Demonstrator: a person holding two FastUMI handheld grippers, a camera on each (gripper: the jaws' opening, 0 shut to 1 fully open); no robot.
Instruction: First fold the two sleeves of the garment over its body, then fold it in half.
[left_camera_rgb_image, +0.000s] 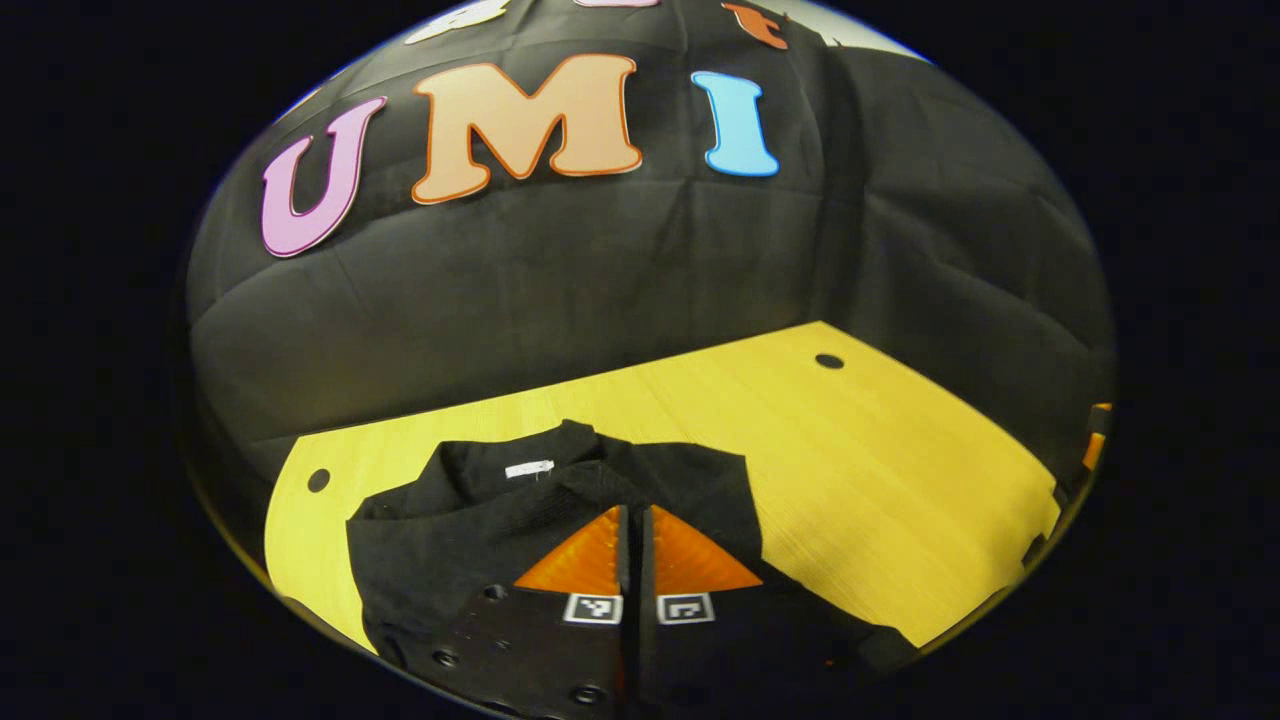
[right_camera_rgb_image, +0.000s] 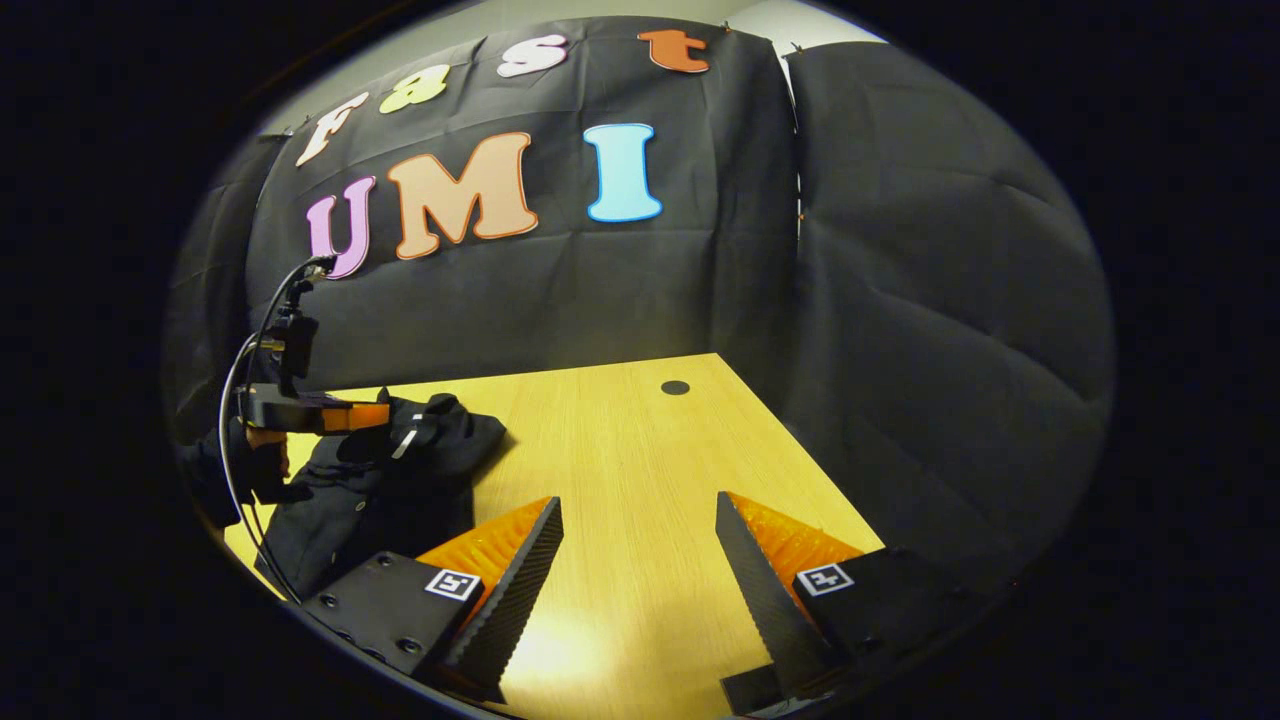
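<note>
Lying bunched at the worktop's left end, black garment.
Left tongs pressed together over the cloth, pinch of fabric not discernible; right tongs spread wide above bare wood.

A black garment of soft, matt knitted cloth lies rumpled on a table of pale wood-grain laminate, smooth with a faint sheen. Behind the table hangs a matt black cloth wall, creased. The right gripper's fingers carry ridged, rough pads.
</note>
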